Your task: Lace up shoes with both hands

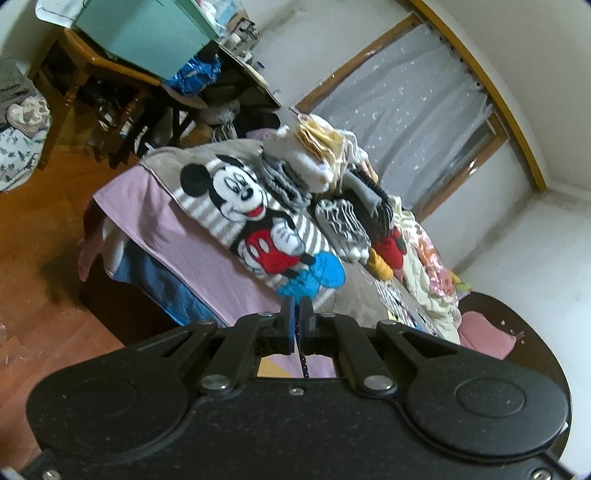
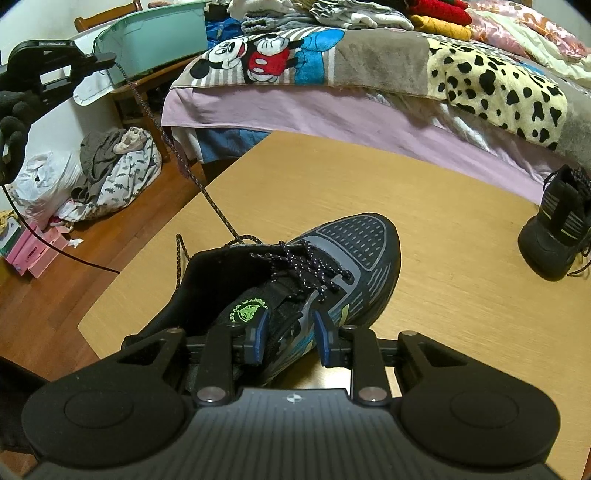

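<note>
At ten o'clock in my right view, my left gripper (image 2: 107,58) has its fingers clenched on the shoelace (image 2: 162,136), stretched tight beyond the worktop (image 2: 443,258) edge. The shoe (image 2: 332,266) sits at centre; bare wood is free around its toe. My right gripper (image 2: 290,334) fingers straddle the shoe's side; I cannot tell whether they press it. At three o'clock, a second shoe (image 2: 557,236) is cut off.

Light wooden table (image 2: 424,221), bearing a dark laced shoe (image 2: 332,266) near its front edge; a second black shoe (image 2: 554,236) well apart at the right edge; behind, a bed (image 2: 332,110) piled with a cartoon-mouse towel (image 2: 266,55) and folded clothes (image 2: 351,14).
</note>
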Motion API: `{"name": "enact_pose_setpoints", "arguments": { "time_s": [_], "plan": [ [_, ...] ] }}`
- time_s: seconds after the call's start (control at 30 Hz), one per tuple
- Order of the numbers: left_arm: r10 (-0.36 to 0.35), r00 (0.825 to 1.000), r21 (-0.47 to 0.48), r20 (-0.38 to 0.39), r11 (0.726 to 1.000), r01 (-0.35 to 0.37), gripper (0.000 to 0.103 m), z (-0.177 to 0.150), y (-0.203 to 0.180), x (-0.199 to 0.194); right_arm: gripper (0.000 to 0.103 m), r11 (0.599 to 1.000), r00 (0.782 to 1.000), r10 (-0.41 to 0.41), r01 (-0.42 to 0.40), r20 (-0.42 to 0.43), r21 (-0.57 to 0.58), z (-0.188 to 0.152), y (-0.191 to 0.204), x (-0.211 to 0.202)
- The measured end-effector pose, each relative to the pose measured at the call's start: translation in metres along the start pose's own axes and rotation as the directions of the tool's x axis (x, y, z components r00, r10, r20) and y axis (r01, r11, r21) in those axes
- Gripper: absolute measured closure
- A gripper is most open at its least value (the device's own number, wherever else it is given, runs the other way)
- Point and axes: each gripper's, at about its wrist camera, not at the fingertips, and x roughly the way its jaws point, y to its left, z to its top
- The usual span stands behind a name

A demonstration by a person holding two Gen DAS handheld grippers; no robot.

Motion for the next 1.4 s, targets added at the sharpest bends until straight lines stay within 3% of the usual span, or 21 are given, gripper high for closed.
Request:
{"name": "enact_pose_setpoints", "arguments": {
  "time_s": [0.37, 0.67, 1.0, 1.27, 1.4],
  "plan": [
    [0.006, 1.0, 0.007, 0.03, 1.0, -0.007, 0.103, 0.008, 0.001, -0.008, 0.074, 1.0, 1.0, 0.017, -0.017, -0.009, 0.023, -0.001, -0.005, -0.001],
    [-0.028, 0.999, 0.033, 0.039, 0.999, 0.027, 0.103, 0.012, -0.005, -0.012, 0.074, 0.989, 0.998, 0.062, -0.065, 0.025, 0.131, 0.003, -0.022, -0.008],
    [-0.036, 0.998, 0.049, 0.056, 0.998, 0.033, 0.103, 0.018, -0.005, -0.02, 0.087, 0.977, 0.993, 0.119, -0.122, 0.028, 0.175, 0.003, -0.028, -0.007],
    [-0.052, 0.999, 0.19, 0.011, 0.981, 0.049, 0.103, 0.021, -0.009, -0.029, 0.087, 0.966, 0.99, 0.13, -0.139, 0.053, 0.218, 0.004, -0.034, -0.01],
    [0.039, 0.999, 0.267, 0.007, 0.963, -0.039, 0.103, 0.018, -0.002, -0.04, 0.084, 0.967, 0.987, 0.14, -0.154, 0.085, 0.201, 0.004, -0.031, -0.015]
  ]
}}
